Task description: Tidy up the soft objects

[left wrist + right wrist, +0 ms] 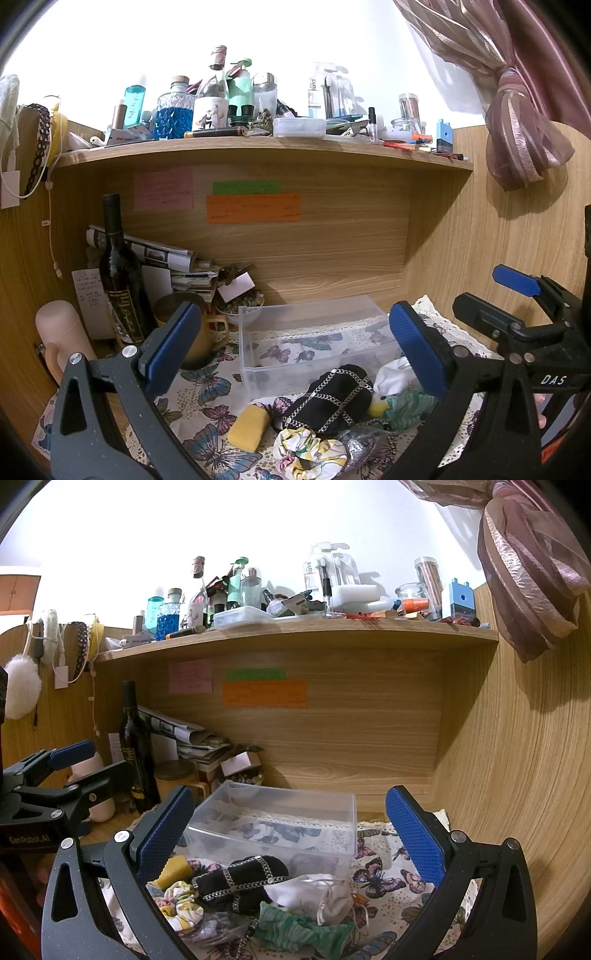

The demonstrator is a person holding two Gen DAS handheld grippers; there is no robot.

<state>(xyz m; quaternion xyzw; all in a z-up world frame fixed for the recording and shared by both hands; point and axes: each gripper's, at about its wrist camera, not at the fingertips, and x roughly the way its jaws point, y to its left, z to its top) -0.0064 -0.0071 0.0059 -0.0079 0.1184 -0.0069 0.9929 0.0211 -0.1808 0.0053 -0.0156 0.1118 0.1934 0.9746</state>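
Observation:
A heap of soft things lies on the butterfly cloth (207,384) in front of an empty clear plastic box (314,332): a yellow sponge (248,427), a black pouch with chains (332,400), a floral scrunchie (306,450), a white cloth bag (393,376), a green knit piece (406,406) and a silver glitter piece (364,443). My left gripper (295,347) is open above the heap, holding nothing. In the right wrist view my right gripper (290,834) is open over the same heap: black pouch (240,880), white bag (314,890), green piece (299,930), scrunchie (181,904), sponge (171,871), box (273,823).
A dark wine bottle (120,280), a tan mug (195,332), a pink cylinder (64,339) and stacked papers (166,266) crowd the left corner. The shelf (258,147) above is packed with bottles. Wooden walls close the back and right. A curtain (524,125) hangs at the right.

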